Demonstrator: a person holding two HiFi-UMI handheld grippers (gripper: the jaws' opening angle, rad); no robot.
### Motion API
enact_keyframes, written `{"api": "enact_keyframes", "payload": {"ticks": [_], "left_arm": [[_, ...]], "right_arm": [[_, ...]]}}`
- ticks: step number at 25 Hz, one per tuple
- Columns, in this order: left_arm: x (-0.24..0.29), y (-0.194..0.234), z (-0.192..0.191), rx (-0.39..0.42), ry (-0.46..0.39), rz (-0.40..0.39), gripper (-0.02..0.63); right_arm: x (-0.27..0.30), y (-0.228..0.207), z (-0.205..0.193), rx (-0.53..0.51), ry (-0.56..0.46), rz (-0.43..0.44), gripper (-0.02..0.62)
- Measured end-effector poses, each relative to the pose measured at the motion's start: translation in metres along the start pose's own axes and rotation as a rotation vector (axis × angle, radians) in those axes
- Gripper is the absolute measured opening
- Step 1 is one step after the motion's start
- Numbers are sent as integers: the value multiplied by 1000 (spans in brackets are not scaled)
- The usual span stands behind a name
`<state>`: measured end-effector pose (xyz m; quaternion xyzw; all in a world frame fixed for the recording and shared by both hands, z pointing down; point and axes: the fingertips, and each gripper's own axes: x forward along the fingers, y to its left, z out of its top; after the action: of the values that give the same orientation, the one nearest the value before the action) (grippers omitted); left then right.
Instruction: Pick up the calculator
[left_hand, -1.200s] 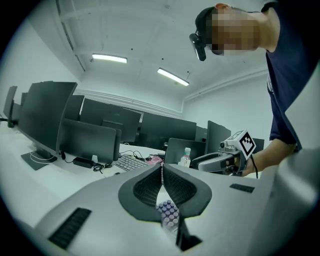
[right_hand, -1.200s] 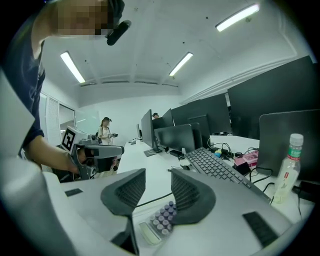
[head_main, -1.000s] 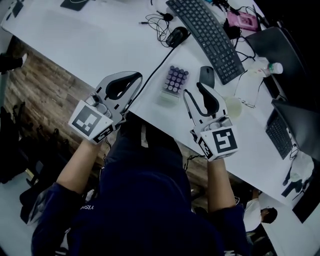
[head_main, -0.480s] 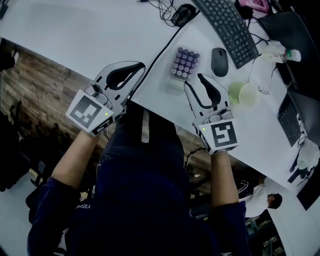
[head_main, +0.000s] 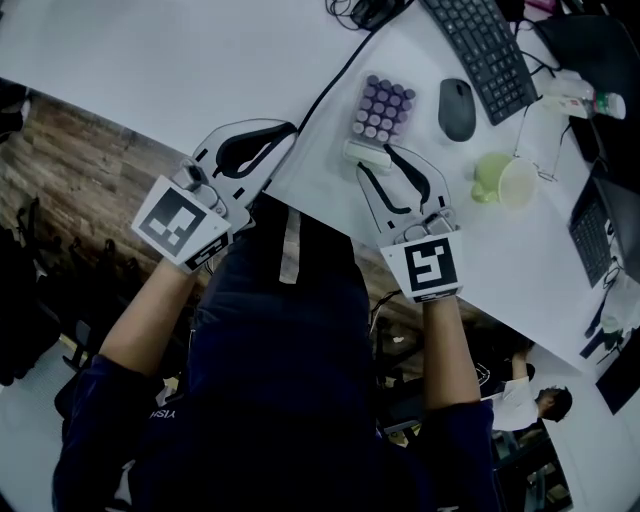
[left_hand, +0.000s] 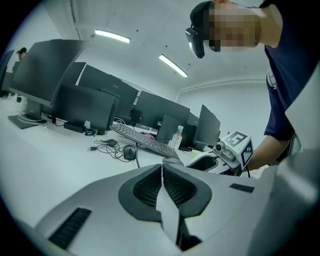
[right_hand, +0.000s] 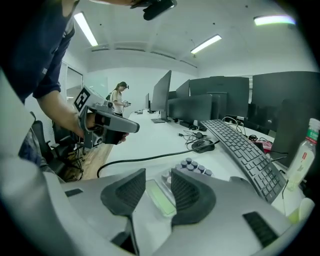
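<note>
The calculator (head_main: 382, 108) is white with purple keys and a pale display, lying near the table's front edge. My right gripper (head_main: 374, 158) is open, its jaws standing either side of the calculator's display end. In the right gripper view the calculator (right_hand: 165, 195) lies between the two pads with a gap on both sides. My left gripper (head_main: 290, 128) is shut and empty, hanging at the table edge to the left. Its pads (left_hand: 150, 187) meet in the left gripper view.
A black cable (head_main: 330, 90) runs across the white table (head_main: 200, 60) between the grippers. Behind the calculator are a dark mouse (head_main: 457, 108), a black keyboard (head_main: 478, 50), a green cup (head_main: 505, 180) and a bottle (head_main: 590, 100). Wooden floor (head_main: 70, 170) lies below the edge.
My right gripper has moved left and forward from beside the mouse until its open jaws straddle the calculator's display end. The left gripper has stayed put, shut.
</note>
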<state>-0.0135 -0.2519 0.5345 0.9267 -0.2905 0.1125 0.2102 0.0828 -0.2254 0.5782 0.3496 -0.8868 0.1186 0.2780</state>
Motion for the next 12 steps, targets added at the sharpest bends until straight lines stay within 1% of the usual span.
{"api": "enact_keyframes", "payload": {"ticks": [7, 12], "left_arm": [[-4, 3, -12, -11, 1, 8, 34], [-7, 3, -18, -17, -3, 14, 34]], "right_arm": [[10, 17, -17, -86, 47, 24, 166], [14, 22, -24, -219, 91, 12, 164]]}}
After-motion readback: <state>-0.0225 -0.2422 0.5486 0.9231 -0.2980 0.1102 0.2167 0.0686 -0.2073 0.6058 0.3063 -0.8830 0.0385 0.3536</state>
